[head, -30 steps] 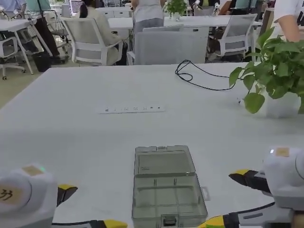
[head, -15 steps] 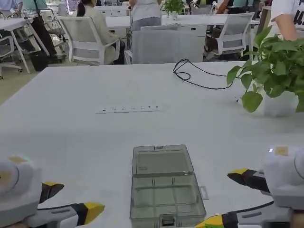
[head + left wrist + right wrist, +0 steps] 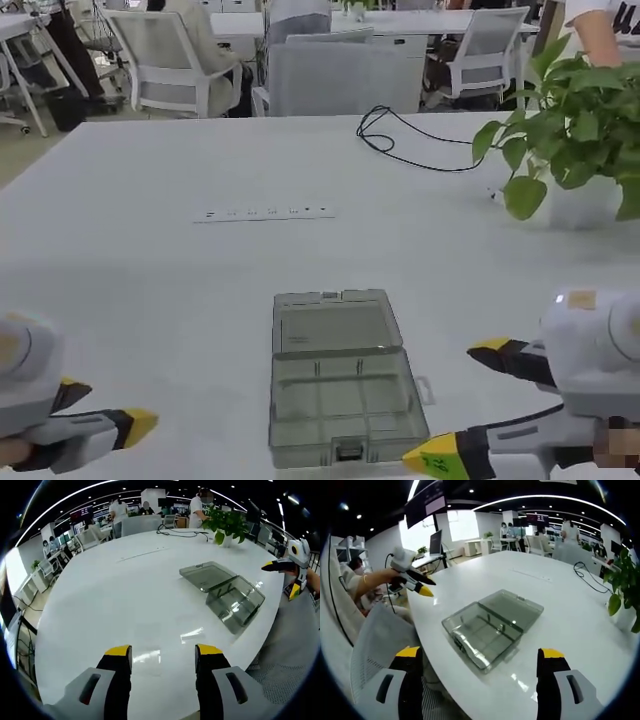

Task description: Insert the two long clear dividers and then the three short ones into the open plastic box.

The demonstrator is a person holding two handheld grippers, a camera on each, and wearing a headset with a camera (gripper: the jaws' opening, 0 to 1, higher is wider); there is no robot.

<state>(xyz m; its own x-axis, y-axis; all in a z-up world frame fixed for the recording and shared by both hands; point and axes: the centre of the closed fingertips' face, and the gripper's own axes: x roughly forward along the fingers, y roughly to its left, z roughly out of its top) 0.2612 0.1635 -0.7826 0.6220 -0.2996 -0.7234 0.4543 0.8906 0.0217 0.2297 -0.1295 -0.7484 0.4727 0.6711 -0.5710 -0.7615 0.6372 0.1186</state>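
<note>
Left gripper (image 3: 162, 652) – white body, black jaws with yellow tips – jaws spread apart, nothing between them. Right gripper (image 3: 457, 403) same build, jaws wide apart, empty. Smoky translucent rectangular plastic box (image 3: 340, 395) sits on the glossy white table (image 3: 150, 270) near its front edge, between the two grippers, touching neither – hinged lid (image 3: 335, 325) laid flat behind the base, thin ribs on the inner walls. Farther back: flat white power strip (image 3: 262, 213), looped black cable (image 3: 400, 145), leafy green plant (image 3: 570, 120) in a white pot (image 3: 580, 205).
</note>
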